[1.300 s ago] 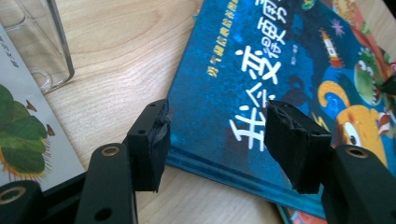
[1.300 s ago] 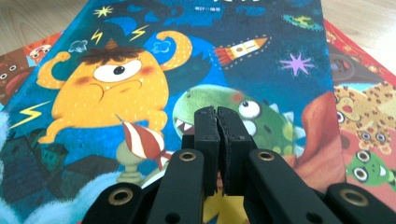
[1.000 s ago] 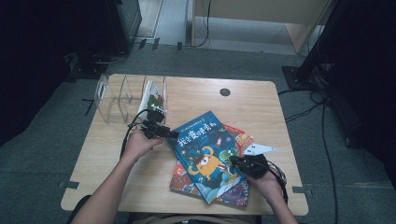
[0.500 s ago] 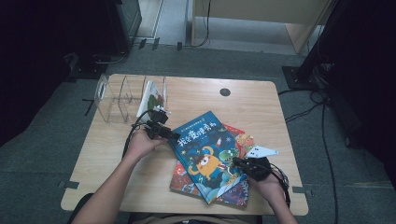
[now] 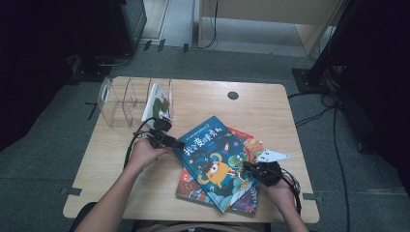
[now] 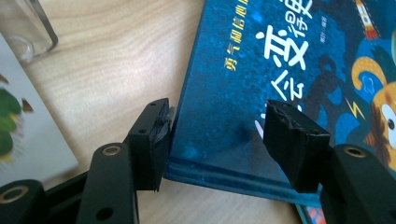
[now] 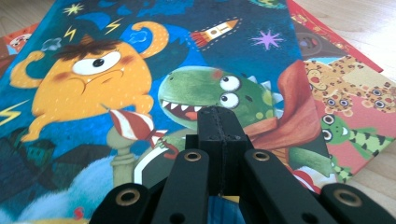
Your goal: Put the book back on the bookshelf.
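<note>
A blue picture book (image 5: pixel 215 159) with an orange monster lies askew on a red picture book (image 5: pixel 247 145) on the wooden table (image 5: pixel 203 104). My left gripper (image 5: pixel 180 144) is at the blue book's left corner. In the left gripper view its jaws (image 6: pixel 217 114) stand apart and have just been closing. The blue book's corner (image 6: pixel 243 84) lies between them: the left pad is at the book's edge and the right pad is over the cover. My right gripper (image 5: pixel 245 166) is shut, with its tip (image 7: pixel 218 116) on the blue cover (image 7: pixel 140 70) by the green dinosaur.
A clear plastic book rack (image 5: pixel 123 99) stands at the table's far left with a white-and-green book (image 5: pixel 157 101) upright in it. That book (image 6: pixel 28 135) and the rack (image 6: pixel 25 23) are close to the left gripper. A dark round hole (image 5: pixel 233 95) is in the far tabletop.
The left gripper has shifted slightly at the blue book's corner. The right hand and both books lie as before.
</note>
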`<act>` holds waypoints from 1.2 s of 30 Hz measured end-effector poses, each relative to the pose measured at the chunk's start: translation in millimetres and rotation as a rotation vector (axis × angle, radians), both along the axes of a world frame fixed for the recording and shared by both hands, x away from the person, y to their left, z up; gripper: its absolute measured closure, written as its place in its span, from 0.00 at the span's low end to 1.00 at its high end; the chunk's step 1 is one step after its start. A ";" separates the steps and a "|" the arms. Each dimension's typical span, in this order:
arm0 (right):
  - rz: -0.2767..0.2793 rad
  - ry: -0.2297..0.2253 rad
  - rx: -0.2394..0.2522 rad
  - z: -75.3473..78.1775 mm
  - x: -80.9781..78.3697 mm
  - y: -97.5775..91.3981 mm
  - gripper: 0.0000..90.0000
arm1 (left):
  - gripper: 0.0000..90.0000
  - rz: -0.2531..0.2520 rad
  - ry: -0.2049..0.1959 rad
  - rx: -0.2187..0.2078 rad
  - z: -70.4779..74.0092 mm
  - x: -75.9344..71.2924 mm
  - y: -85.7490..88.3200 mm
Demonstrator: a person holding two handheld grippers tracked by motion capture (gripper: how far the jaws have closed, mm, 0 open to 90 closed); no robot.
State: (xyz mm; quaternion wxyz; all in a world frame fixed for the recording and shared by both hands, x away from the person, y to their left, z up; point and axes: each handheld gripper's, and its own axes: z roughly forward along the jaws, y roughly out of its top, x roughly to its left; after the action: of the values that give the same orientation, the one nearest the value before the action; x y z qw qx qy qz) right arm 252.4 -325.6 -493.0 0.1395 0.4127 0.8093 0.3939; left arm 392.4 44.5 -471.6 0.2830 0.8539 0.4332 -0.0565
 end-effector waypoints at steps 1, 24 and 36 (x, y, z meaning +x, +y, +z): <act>-0.004 0.000 0.003 -0.2 1.2 -0.7 1.00 | 0.47 -0.001 0.002 -0.001 0.0 -1.5 0.3; -0.108 0.011 0.028 -0.5 -13.4 -33.1 1.00 | 0.47 -0.010 -0.010 -0.045 3.7 -3.1 5.1; -0.154 0.014 0.039 -1.5 -28.4 -44.9 1.00 | 0.46 0.000 0.010 -0.049 3.8 -0.6 4.8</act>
State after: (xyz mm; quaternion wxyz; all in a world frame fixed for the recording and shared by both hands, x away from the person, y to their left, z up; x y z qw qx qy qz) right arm 224.0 -370.5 -494.4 0.1557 0.4793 0.7683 0.3946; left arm 391.8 49.3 -467.8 0.3016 0.8464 0.4332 -0.0714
